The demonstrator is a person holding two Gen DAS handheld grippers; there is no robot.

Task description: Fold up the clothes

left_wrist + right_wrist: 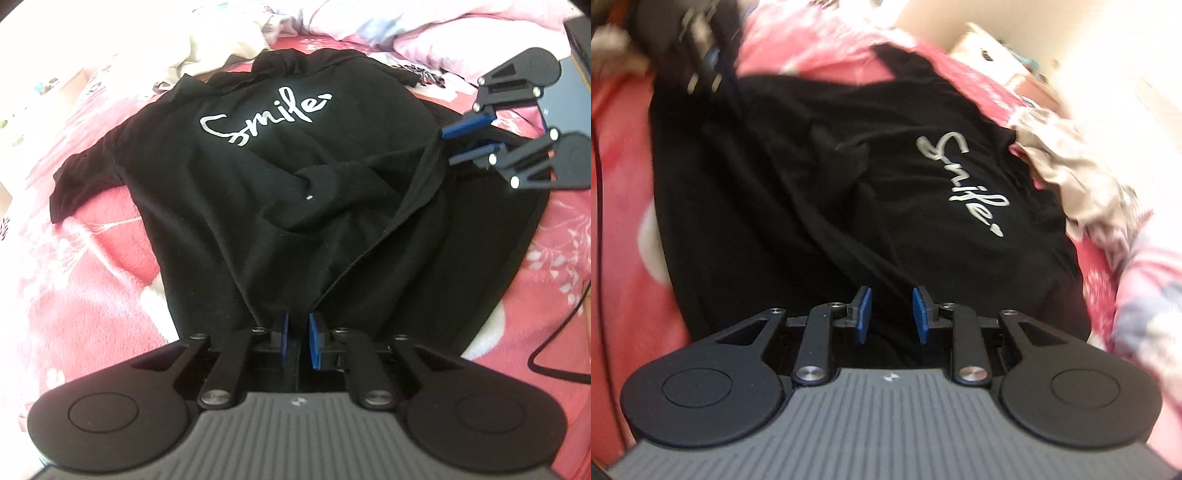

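Observation:
A black T-shirt with "Smile" in white script lies spread on the bed, chest side up, with a bunched fold near its middle. My left gripper is at the shirt's near hem, its blue pads shut on a pinch of the fabric. At the right edge my right gripper has a lifted strip of the hem between its blue fingers. The hem runs taut between the two grippers. In the right wrist view the shirt fills the middle, with black fabric between the right gripper's pads. The left gripper shows blurred at top left.
A pink floral bedspread lies under the shirt. A beige garment is crumpled beyond the collar, and a pale pink quilt is heaped behind it. A black cable runs along the bed's right side. A dark object stands at the far right.

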